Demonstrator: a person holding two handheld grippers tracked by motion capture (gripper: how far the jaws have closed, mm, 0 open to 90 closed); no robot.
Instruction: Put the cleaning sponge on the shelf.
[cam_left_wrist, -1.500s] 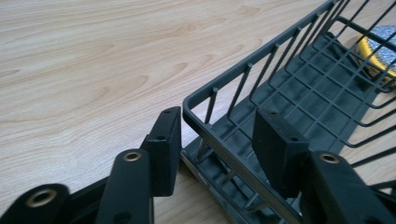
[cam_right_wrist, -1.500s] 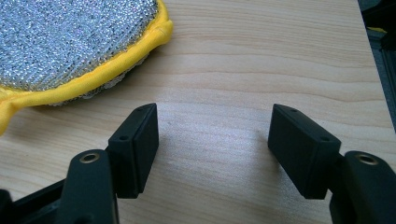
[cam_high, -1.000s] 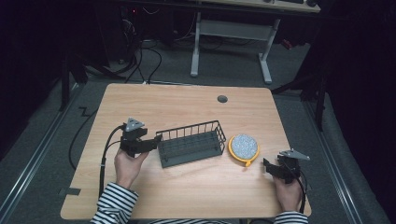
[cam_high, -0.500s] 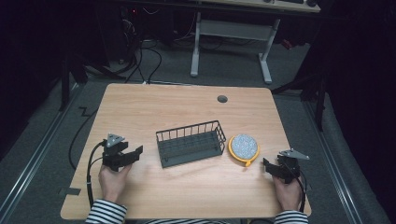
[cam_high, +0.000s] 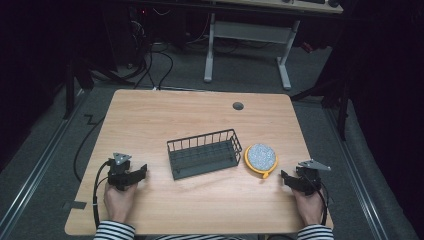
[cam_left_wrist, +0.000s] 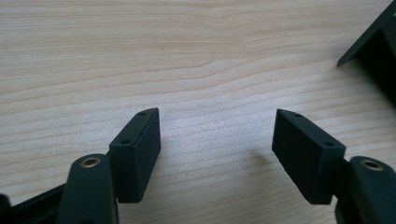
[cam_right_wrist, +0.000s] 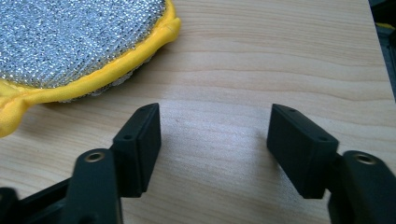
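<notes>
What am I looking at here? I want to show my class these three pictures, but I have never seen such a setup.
A person sits at a wooden table, holding a hand tool with two black fingers in each hand: the left gripper and the right gripper. One picture looks down from above; the other two come from cameras on the grippers, looking along their fingers. On the table lie a dark wire basket and, beside it, a round yellow-rimmed scrubber. Both grippers are open and hold nothing.

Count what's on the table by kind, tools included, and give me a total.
Wire basket: 1
Round yellow-rimmed scouring pad: 1
Handheld tools: 2, left tool and right tool, both open and holding nothing
Total: 4
</notes>
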